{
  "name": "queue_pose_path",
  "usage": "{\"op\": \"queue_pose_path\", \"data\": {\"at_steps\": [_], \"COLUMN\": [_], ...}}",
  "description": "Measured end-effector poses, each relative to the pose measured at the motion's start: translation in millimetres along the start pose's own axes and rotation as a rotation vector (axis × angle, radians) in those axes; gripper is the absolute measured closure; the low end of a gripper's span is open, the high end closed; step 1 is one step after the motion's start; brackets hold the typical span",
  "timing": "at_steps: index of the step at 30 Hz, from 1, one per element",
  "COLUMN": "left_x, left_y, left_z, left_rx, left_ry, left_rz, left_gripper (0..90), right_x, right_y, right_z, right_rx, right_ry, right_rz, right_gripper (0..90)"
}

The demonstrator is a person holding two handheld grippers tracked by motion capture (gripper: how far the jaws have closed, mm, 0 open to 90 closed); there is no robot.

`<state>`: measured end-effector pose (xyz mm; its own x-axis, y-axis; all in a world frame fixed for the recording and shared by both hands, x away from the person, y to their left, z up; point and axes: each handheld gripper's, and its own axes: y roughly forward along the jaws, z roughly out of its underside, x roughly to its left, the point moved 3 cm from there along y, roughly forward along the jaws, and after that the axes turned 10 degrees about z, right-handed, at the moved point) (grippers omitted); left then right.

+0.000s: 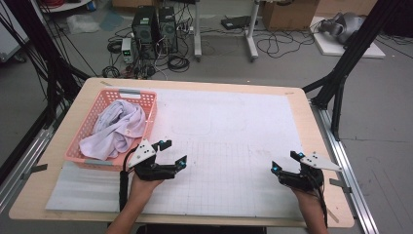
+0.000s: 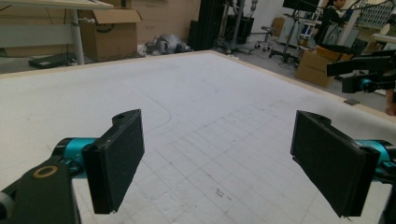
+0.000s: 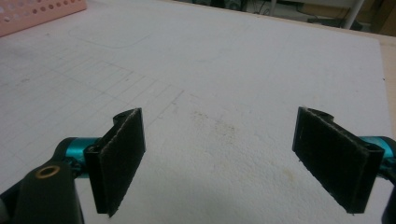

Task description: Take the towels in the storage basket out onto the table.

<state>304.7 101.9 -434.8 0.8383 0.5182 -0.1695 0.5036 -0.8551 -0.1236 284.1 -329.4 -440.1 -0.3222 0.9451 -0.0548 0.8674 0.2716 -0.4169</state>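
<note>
The pale lilac cloth (image 1: 116, 127) lies crumpled in the pink basket (image 1: 151, 113), which sits at the far left of the worktop (image 1: 302, 105), close to its left edge. Part of the cloth hangs toward the basket's near end.

The left tongs (image 1: 174, 153) hover just beside the basket's near right corner, apart from it, jaws wide and holding nothing; in the left gripper view the left tongs (image 2: 217, 163) frame bare sheet. The right tongs (image 1: 284, 162) hover near the worktop's right edge, well apart from the basket, jaws also wide with nothing between them; in the right gripper view they (image 3: 219, 158) look across the sheet toward a corner of the basket (image 3: 42, 16).

Between the 2 tongs the middle of the worktop lies open. A white sheet (image 1: 234, 146) covers most of the wooden top, leaving a bare wood border on all sides. It carries a faint pencil grid on its near half, a drawn rounded outline farther back, and a brownish stain (image 3: 217, 126) near the right tongs.

Black frame posts (image 1: 341, 83) stand at both sides. On the grey floor beyond are 2 computer towers (image 1: 155, 29) amid tangled cables (image 1: 178, 62), white legs of another table, and cardboard boxes (image 1: 287, 14).
</note>
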Motion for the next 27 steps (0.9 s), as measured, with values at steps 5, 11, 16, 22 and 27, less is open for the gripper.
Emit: {"op": "queue_pose_path", "data": {"at_steps": [5,11,16,22,27], "left_x": [0.8,0.4,0.1,-11.1,-15.2], "left_y": [1.7,4.5,3.1,-6.3,-13.6], "left_z": [-0.8,-3.7,-5.4,-6.0,-12.1], "left_rx": [-0.002,-0.019,-0.026,0.008,-0.022], "left_ry": [-0.006,0.003,-0.007,0.003,-0.009], "left_rz": [0.000,0.026,0.033,0.029,0.026], "left_gripper": [17.8,17.9,17.1,17.1,16.9], "right_x": [3.4,3.4,6.3,10.0,13.9], "right_y": [2.3,-5.3,-14.9,-20.8,-20.6], "right_z": [0.0,1.3,5.9,9.5,6.8], "right_rx": [0.003,0.007,0.017,0.013,0.000], "right_ry": [0.001,0.017,0.029,0.019,0.006], "right_rz": [-0.021,-0.011,0.002,-0.010,-0.025], "right_gripper": [15.6,15.6,15.6,15.6,15.6]}}
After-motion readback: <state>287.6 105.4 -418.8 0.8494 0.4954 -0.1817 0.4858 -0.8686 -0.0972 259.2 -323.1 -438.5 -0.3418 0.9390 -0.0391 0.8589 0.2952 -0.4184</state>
